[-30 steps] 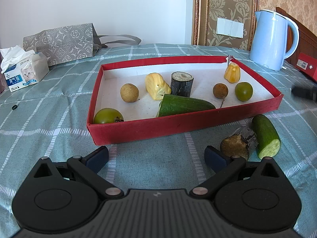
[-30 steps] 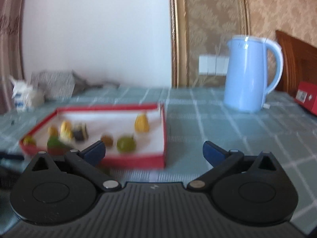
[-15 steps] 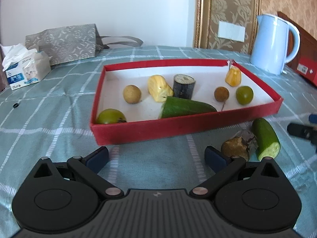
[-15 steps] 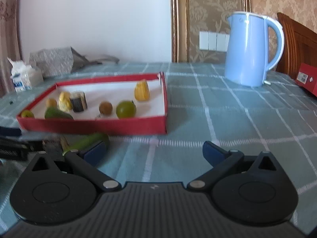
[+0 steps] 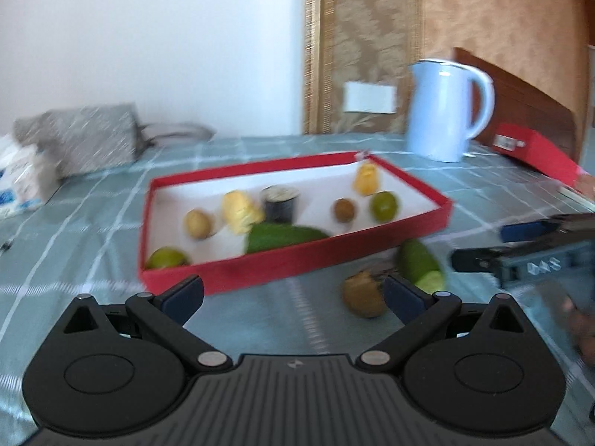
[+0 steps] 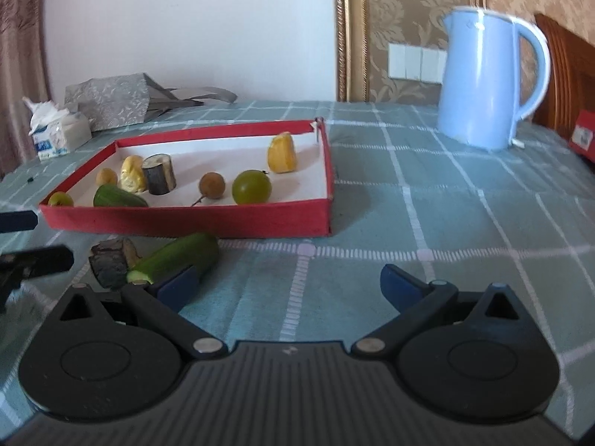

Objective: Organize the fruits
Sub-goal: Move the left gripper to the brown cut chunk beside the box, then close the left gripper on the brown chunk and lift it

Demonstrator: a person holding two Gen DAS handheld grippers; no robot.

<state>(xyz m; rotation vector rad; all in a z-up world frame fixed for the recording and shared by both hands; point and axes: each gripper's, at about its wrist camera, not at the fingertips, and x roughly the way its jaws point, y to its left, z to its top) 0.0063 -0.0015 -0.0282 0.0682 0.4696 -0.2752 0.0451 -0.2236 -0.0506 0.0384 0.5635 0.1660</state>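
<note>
A surface [image 6: 465,223] covered by a green checked cloth is seen in both views. A light blue kettle [image 6: 487,78] is stood near its back right side. A grey bag [image 6: 111,102] and a tissue box [image 6: 55,133] are placed at the back left.

A red tray [image 6: 186,219] with a white floor is laid in the middle of the surface. Eight pieces are kept inside it. A cut cucumber [image 6: 117,197] is laid by the near wall. A dark round stump piece [image 6: 159,174] is stood upright beside a pale yellow piece [image 6: 133,179]. A second yellow piece [image 6: 282,153] is set near the far right corner. A green round fruit [image 6: 251,187] and a small brown fruit [image 6: 211,185] are placed close together. A small tan fruit [image 6: 106,177] and another green fruit [image 6: 60,199] are found toward the left end.

Two pieces are left outside, just in front of the tray. A loose cucumber half [image 6: 178,258] is laid touching a brown stump piece [image 6: 111,262].

The right gripper [image 6: 288,284] is held wide and empty over the cloth, with its left pad just in front of the loose cucumber half. The left gripper [image 5: 293,291] is also held wide and empty, near the brown stump piece. The left view is blurred.
</note>
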